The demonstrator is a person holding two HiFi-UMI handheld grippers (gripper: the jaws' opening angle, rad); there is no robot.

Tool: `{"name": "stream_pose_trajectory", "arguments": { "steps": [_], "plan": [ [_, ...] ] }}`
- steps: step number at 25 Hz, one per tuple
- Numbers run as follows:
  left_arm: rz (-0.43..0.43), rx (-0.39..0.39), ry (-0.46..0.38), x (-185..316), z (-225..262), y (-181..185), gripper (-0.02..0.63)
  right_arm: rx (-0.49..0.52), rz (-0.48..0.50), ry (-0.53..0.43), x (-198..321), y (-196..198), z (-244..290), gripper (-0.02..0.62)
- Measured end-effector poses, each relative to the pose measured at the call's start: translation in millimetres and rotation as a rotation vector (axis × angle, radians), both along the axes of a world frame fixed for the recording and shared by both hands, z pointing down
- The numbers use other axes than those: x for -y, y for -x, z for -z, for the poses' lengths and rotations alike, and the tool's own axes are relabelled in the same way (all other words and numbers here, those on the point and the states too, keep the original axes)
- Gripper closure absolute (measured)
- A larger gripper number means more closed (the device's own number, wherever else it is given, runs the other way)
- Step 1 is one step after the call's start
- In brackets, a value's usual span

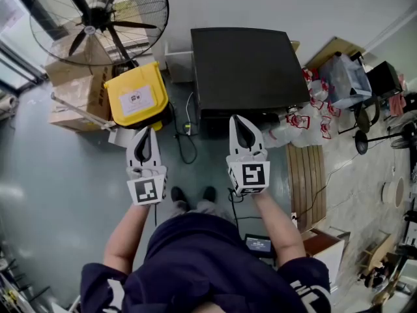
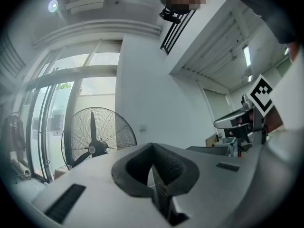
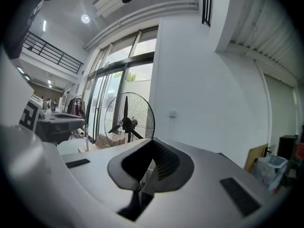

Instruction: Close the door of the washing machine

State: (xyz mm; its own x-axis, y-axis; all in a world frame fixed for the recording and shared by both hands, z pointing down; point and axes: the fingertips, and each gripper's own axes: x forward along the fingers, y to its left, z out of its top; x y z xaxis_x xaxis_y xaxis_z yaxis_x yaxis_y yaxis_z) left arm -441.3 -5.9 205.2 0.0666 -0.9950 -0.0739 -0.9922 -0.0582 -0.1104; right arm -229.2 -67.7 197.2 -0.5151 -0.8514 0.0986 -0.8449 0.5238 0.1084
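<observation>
The washing machine [image 1: 244, 67] shows in the head view as a black box seen from above, straight ahead of me; its front and door are hidden under its top. My left gripper [image 1: 144, 130] is held level over the floor, left of the machine's front, its jaws shut with nothing in them. My right gripper [image 1: 242, 119] hangs just before the machine's front edge, also shut and empty. In the left gripper view the left gripper [image 2: 153, 147] points at a white wall. The right gripper [image 3: 153, 141] in its own view faces the same wall.
A yellow bin [image 1: 137, 96] stands left of the machine, with cardboard boxes [image 1: 75, 87] and a big floor fan [image 1: 98, 18] behind it. Cables [image 1: 186, 142] lie on the floor. Plastic bags [image 1: 306, 119] and a slatted wooden bench [image 1: 306, 175] sit to the right.
</observation>
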Motion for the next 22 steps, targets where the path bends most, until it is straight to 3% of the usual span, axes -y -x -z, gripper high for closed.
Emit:
{"name": "stream_pose_trajectory", "arguments": {
  "steps": [22],
  "plan": [
    [-0.006,0.01,0.001,6.0,-5.7,-2.0,0.583,-0.006,-0.012,0.007,7.6,-6.2,-6.6,0.575]
  ]
}}
